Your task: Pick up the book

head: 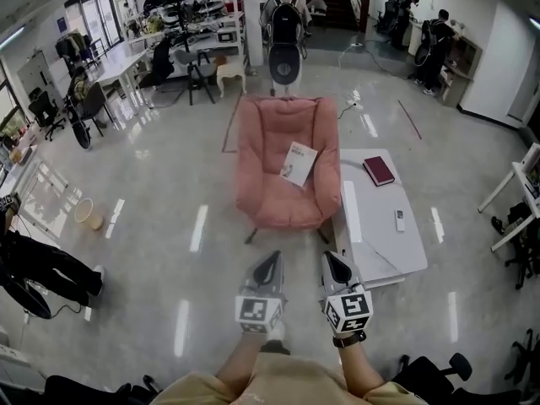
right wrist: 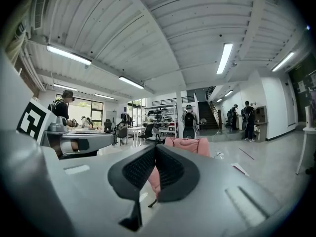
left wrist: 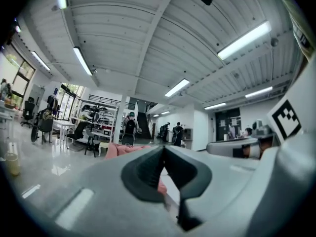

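Note:
A white book (head: 298,164) lies tilted on the seat of a pink lounge chair (head: 270,142) in the middle of the head view. On the low white table (head: 380,243) to the chair's right rests a dark red book (head: 379,170), with a small white remote (head: 400,219) nearer to me. My left gripper (head: 272,257) and right gripper (head: 331,256) are side by side over the floor, short of the chair's front edge, both shut and empty. The left gripper view shows the shut jaws (left wrist: 164,148) with the pink chair (left wrist: 118,149) behind; the right gripper (right wrist: 155,147) also points at the chair (right wrist: 190,144).
A person with a backpack (head: 285,15) stands behind the chair. Desks, shelves and office chairs (head: 169,57) fill the back left. More people (head: 434,45) stand at the back right. A pale bucket (head: 84,212) and a person's dark legs (head: 42,268) are at the left.

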{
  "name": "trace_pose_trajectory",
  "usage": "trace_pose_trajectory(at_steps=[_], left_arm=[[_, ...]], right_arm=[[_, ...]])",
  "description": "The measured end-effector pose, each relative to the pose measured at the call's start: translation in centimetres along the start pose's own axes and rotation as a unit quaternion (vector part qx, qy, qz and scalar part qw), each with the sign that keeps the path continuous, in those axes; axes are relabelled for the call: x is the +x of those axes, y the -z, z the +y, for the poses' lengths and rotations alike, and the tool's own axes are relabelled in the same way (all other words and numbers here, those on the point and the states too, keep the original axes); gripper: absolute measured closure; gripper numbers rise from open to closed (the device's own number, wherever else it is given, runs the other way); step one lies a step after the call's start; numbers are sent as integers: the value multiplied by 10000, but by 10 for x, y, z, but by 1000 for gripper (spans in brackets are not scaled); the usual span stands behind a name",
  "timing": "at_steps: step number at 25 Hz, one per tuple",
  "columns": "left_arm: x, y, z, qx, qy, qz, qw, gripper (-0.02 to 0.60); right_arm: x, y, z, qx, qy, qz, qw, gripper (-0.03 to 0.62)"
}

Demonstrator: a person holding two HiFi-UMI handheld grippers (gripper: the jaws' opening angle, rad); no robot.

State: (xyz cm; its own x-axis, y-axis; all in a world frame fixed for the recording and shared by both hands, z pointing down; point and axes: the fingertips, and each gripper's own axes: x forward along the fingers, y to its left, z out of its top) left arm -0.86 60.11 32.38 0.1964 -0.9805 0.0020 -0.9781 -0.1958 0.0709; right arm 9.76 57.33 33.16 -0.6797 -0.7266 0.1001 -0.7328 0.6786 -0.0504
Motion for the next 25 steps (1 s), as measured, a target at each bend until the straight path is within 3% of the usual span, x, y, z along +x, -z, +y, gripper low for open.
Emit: trace_pose_trajectory(at_steps=[5, 8, 13, 19, 25], left_arm=[[46, -17, 73, -113, 22, -159, 9998, 580], [73, -7, 110, -248, -33, -47, 9997, 580], [113, 9, 134, -348, 42, 174, 9992, 580], [199, 33, 159, -306, 3, 362, 9989, 580], [346, 23, 179, -243, 9, 390, 9989, 580]], right_arm=[[83, -17, 7, -121, -4, 19, 9999, 589], [119, -10, 2, -143, 17, 151, 9998, 589], [167, -1, -22, -7, 40, 356, 9994, 589], [247, 15, -80, 360, -73, 429, 9984, 589], [354, -13, -177, 320, -244, 233, 9989, 589]])
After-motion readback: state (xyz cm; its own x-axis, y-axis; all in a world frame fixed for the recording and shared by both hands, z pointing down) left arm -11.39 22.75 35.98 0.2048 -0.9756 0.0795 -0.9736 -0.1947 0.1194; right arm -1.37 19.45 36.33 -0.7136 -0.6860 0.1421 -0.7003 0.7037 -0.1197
